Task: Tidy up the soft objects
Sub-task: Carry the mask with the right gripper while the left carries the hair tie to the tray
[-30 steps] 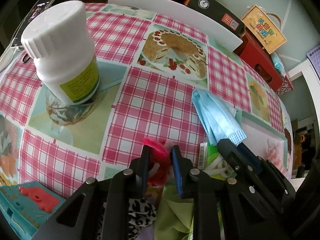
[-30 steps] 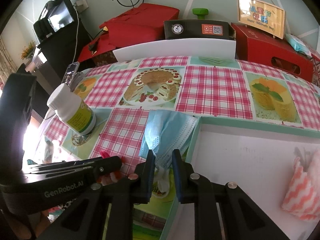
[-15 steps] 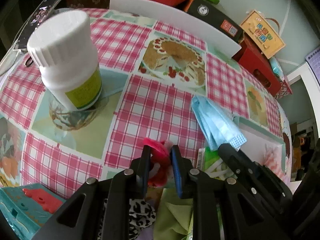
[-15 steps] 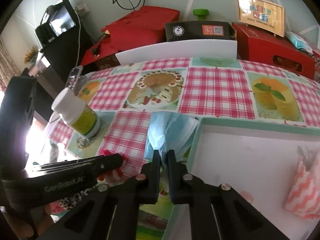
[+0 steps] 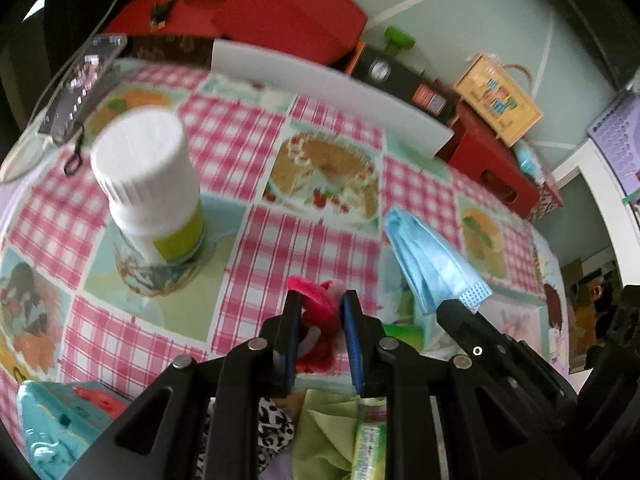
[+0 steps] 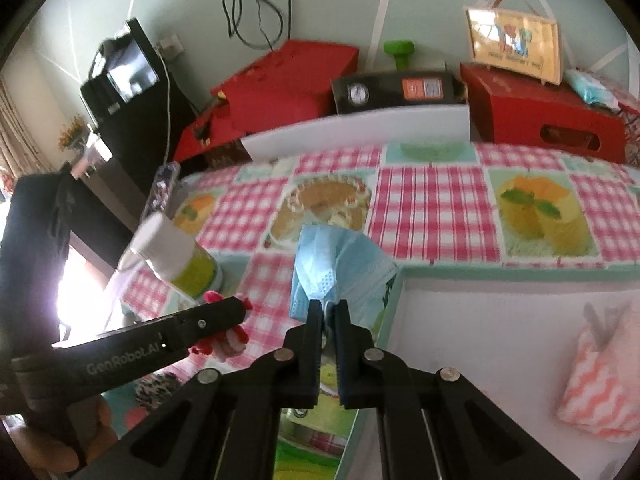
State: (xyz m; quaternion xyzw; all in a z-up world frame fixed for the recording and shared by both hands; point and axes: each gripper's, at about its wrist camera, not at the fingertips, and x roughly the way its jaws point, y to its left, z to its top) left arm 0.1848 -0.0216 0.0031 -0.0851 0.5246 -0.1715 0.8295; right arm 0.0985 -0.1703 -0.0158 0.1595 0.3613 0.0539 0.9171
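Observation:
My left gripper (image 5: 320, 304) is shut on a red fuzzy soft toy (image 5: 316, 312), held just above the checked tablecloth (image 5: 280, 248). In the right wrist view the same toy (image 6: 222, 338) hangs under the left gripper's fingers (image 6: 224, 314). My right gripper (image 6: 328, 310) is shut on the lower edge of a light blue face mask (image 6: 336, 260), which rises crumpled off the cloth. The mask (image 5: 428, 260) also shows in the left wrist view, beside the toy. A pink and white chevron cloth (image 6: 600, 380) lies in the white tray (image 6: 460, 320) on the right.
A white bottle with a green label (image 5: 148, 184) stands on the left of the table, with a phone (image 5: 84, 84) behind it. Red boxes (image 6: 288, 76) and a black box (image 6: 396, 90) line the far edge. Leopard-print (image 5: 272, 428) and green (image 5: 324, 432) cloths lie under my left gripper.
The right gripper has shut on the mask's edge and lifted it. The left gripper has risen too, with the red toy still in its grip. Both views tilted upward.

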